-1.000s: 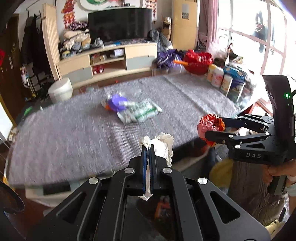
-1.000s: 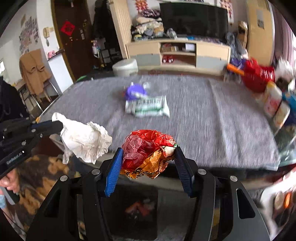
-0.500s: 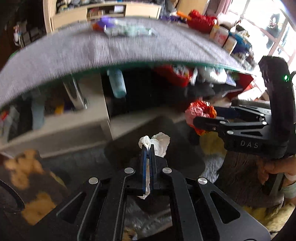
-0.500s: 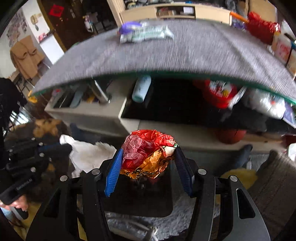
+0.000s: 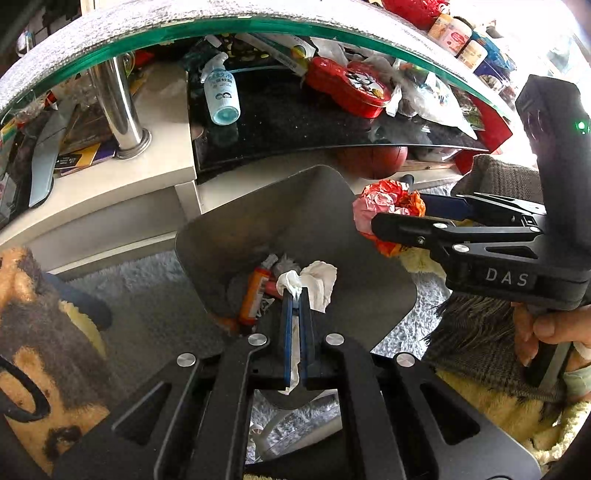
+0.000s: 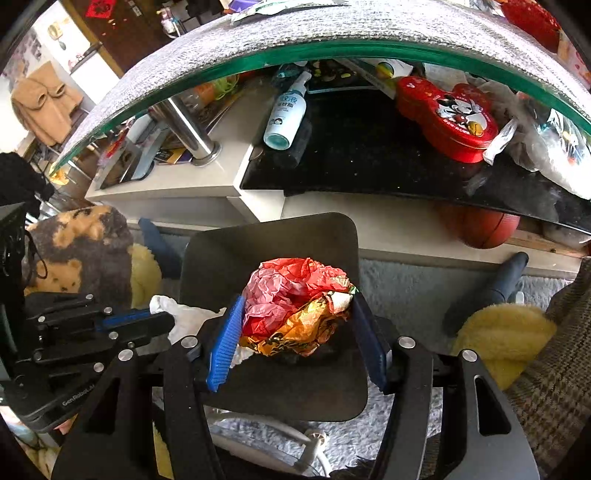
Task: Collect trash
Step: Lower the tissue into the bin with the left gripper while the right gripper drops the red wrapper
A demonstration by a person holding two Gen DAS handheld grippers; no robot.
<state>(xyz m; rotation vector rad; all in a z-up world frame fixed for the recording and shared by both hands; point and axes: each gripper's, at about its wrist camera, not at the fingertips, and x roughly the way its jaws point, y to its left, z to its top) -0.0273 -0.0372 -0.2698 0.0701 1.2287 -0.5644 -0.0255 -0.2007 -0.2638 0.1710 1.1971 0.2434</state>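
Just changed: a second ago both claws faced the tabletop; now they have swung down and hang over the dark bin (image 5: pixel 229 236) on the rug below the glass table edge (image 5: pixel 258 22)
What that means: the carry looks done; I'd say only the letting-go is left for these two pieces
Left gripper (image 5: pixel 295 295): blades pinched nearly together on the white tissue (image 5: pixel 319 280), which sits right above the bin's mouth
Right gripper (image 6: pixel 295 325): clamped either side of the red and orange wrapper ball (image 6: pixel 295 302), held above the bin
Count, held trash: two pieces, one per claw
Count, bins: one
Count, already inside: an orange tube (image 5: pixel 255 295) plus some scraps I can't make out
Count, on the shelf under the glass: one spray bottle (image 6: pixel 288 110), one red tin (image 6: pixel 447 118)
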